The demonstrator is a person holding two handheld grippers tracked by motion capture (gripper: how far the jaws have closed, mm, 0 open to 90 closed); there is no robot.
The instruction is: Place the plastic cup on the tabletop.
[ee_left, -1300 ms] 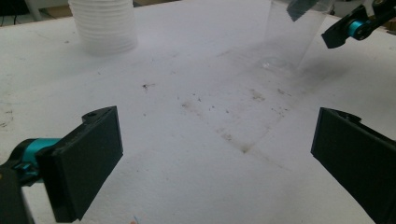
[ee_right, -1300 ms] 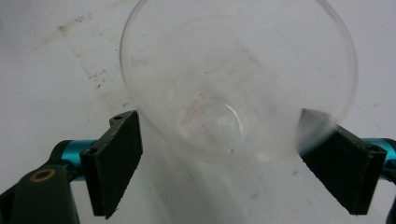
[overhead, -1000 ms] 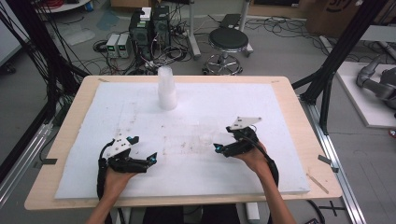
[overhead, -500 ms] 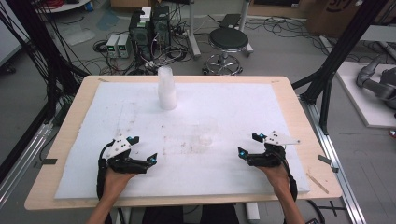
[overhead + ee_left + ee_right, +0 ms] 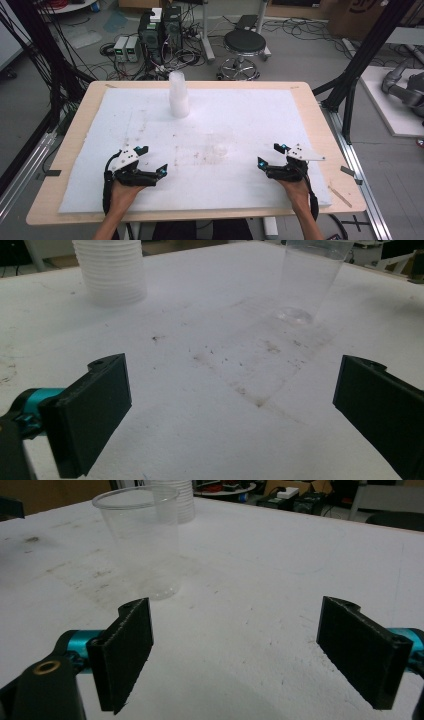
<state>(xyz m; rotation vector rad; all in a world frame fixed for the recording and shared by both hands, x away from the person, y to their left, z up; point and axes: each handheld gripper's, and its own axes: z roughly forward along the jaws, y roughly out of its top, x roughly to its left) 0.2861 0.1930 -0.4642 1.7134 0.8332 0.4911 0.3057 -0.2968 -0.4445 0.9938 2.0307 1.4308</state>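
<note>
A clear plastic cup (image 5: 141, 540) is standing upright on the white foam mat (image 5: 300, 120), near the middle. The right gripper (image 5: 272, 156) is resting at the cup's four o'clock, jaws spread wide and gripping nothing. The left gripper (image 5: 152, 161) is sitting at its eight o'clock, equally wide and empty. A stack of cups (image 5: 178, 95) is standing at twelve o'clock, well apart.

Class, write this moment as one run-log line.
left gripper: open, empty | right gripper: open, empty | clear cup: upright, free, between them | cup stack: far side
</note>
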